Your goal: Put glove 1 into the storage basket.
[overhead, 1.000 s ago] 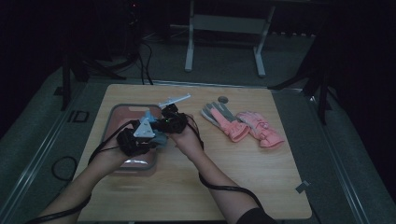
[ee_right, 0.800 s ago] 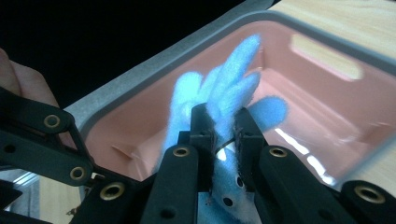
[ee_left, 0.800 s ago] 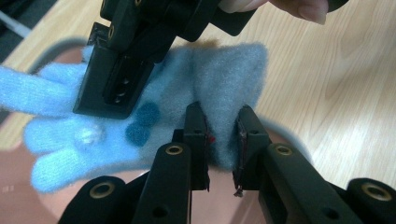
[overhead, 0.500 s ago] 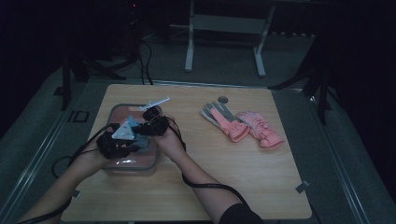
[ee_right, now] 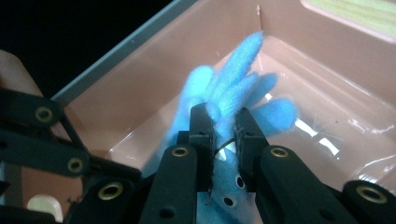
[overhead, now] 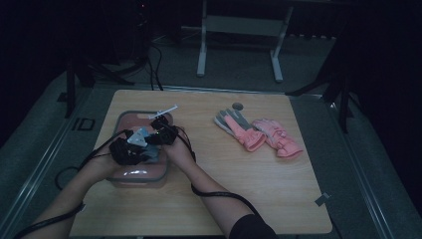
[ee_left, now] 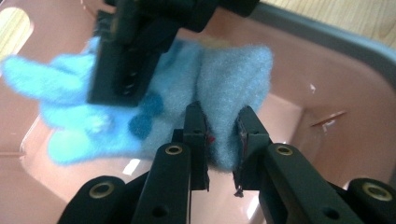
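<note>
Blue fleece glove (ee_left: 219, 88): fuzzy, light blue with darker blue spots, held by both tongs inside the pink bin, just above its floor; its fingers fan out toward the bin's far wall in the right gripper view (ee_right: 233, 88).
Left gripper (ee_left: 223, 135): jaws pinched on a fold of the glove's paler cuff end, the fabric squeezed between the pads; in the high view (overhead: 128, 152) it sits over the bin's near half.
Right gripper (ee_right: 223, 135): jaws clamped on the glove near the base of its fingers, fleece bulging out above the tips; in the high view (overhead: 160, 135) it sits close beside the left one, over the bin's middle.
Pink bin (overhead: 124, 118): shallow, glossy pink inside with a grey rim, standing on the left part of the table.
Hands: both forearms come in from the near edge, cables trailing back along them.
Pink gloves (overhead: 271, 137): a pair with grey palms, lying side by side, well apart from the bin on the table's right half.
Table (overhead: 229, 199): light wood.
</note>
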`<state>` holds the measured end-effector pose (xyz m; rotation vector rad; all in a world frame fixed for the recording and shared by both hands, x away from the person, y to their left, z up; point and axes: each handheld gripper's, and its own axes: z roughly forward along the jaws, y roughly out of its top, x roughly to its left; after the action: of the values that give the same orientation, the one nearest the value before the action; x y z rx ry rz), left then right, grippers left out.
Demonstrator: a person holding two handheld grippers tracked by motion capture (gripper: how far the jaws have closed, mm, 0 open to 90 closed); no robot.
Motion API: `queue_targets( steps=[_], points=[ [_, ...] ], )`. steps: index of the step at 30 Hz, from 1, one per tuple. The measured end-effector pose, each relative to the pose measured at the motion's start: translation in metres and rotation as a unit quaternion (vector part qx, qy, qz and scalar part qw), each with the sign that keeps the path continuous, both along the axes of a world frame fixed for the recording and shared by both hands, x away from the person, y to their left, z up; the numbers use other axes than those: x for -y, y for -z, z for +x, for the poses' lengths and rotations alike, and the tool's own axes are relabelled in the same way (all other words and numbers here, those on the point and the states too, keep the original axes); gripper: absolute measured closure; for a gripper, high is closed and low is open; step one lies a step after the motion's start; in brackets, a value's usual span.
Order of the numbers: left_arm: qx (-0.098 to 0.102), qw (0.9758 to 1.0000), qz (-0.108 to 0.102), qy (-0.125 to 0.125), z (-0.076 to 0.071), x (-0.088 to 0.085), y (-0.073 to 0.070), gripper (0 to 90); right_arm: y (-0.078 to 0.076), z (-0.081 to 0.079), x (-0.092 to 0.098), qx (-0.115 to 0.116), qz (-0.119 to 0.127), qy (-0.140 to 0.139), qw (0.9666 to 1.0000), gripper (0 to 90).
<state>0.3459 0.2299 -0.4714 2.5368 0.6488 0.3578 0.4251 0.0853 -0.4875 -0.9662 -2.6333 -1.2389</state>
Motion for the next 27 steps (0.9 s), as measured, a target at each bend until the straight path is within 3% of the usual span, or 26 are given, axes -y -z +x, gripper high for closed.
queue_targets(
  steps=[5,8,10,15,18,19,20,25,27],
  points=[
    [-0.016,0.9999,-0.004,0.000,0.006,-0.002,0.006,78.3,0.000,0.000,-0.004,0.008,-0.021,-0.003,0.9998,78.9],
    [-0.029,0.9996,0.007,0.001,0.013,0.002,0.012,78.1,-0.001,-0.002,-0.006,0.010,-0.026,0.005,0.9996,69.2],
    [-0.038,0.9992,0.014,-0.001,0.016,0.004,0.015,77.6,-0.002,-0.003,-0.006,0.024,-0.038,0.012,0.9989,60.1],
    [-0.055,0.9983,0.018,-0.003,0.021,0.008,0.020,75.6,-0.003,-0.001,-0.002,0.018,-0.042,0.011,0.9989,54.2],
    [-0.068,0.9975,0.014,-0.011,0.021,0.010,0.022,66.5,-0.003,0.000,0.001,0.014,-0.038,0.010,0.9991,50.5],
    [-0.071,0.9973,0.013,-0.013,0.021,0.011,0.022,58.2,-0.002,0.000,0.002,0.013,-0.034,0.011,0.9993,49.0],
    [-0.074,0.9970,0.015,-0.015,0.021,0.011,0.022,55.4,-0.002,0.000,0.002,0.014,-0.033,0.012,0.9993,48.6],
    [-0.067,0.9972,0.017,-0.028,0.016,0.011,0.019,41.9,-0.002,-0.001,0.007,0.010,-0.026,0.012,0.9996,45.3],
    [-0.058,0.9976,-0.002,-0.039,0.012,0.007,0.015,36.8,-0.003,-0.002,0.009,0.010,-0.022,0.011,0.9996,43.6]
  ],
)
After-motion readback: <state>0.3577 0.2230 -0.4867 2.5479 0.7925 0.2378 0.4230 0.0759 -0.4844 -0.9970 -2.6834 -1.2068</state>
